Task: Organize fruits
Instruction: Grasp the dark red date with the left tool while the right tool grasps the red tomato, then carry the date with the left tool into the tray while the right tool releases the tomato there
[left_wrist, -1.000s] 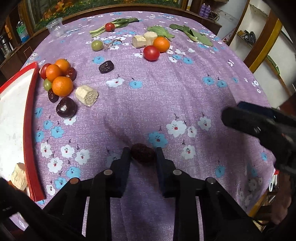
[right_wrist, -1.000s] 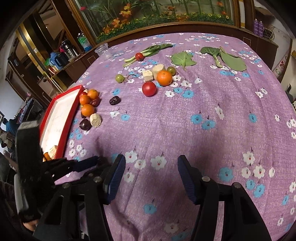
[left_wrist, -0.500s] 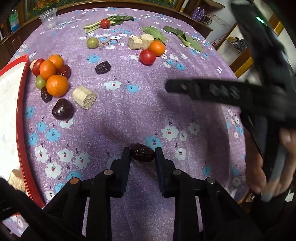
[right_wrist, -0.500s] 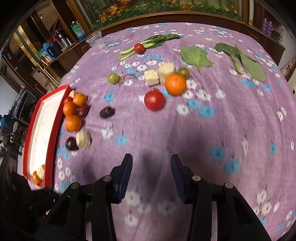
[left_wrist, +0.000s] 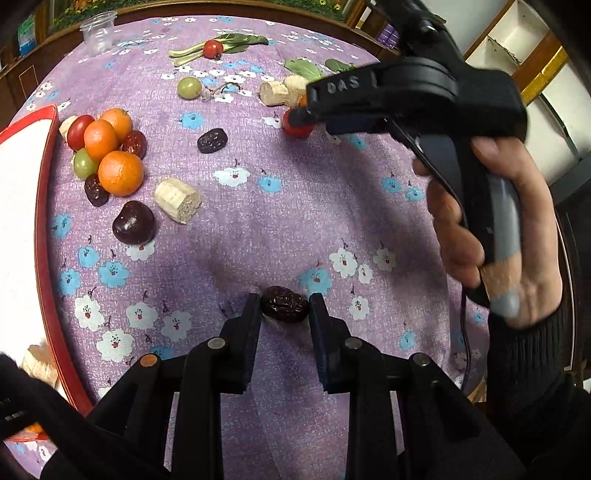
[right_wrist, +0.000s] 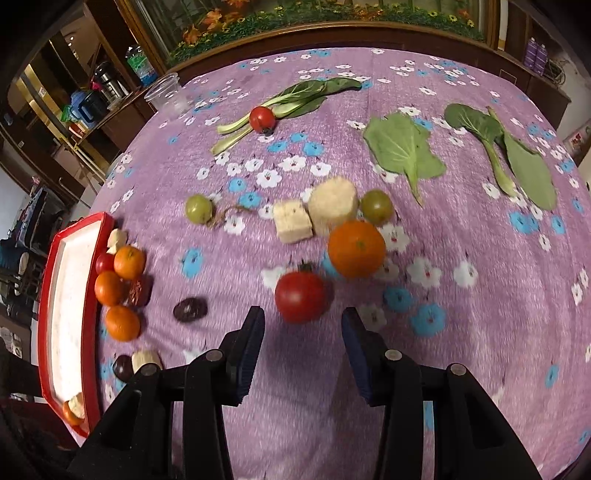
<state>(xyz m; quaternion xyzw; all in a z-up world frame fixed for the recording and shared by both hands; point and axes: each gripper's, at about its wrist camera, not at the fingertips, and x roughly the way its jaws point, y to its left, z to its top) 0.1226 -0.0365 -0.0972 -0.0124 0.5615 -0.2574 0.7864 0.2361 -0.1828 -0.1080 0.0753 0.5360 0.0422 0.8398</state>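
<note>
Half sorted: a fruit cluster (left_wrist: 107, 155) sits beside the red tray (left_wrist: 42, 229). Left tongs (left_wrist: 284, 308) grip a dried date (left_wrist: 284, 303). Right tongs (right_wrist: 303, 325) gape empty just short of the red tomato (right_wrist: 301, 295), well away from the tray; orange (right_wrist: 356, 248) and green grapes remain.

The left hand-held gripper (left_wrist: 284, 308) clamps a dark date (left_wrist: 284, 304) above the purple flowered tablecloth (left_wrist: 295, 206).

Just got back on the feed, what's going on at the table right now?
A person is sorting fruit on a purple flowered tablecloth with a tool in each hand. The left tool is shut on a dark dried date. The right tool is open and empty, just short of a red tomato. A fruit pile sits beside the red tray.
</note>
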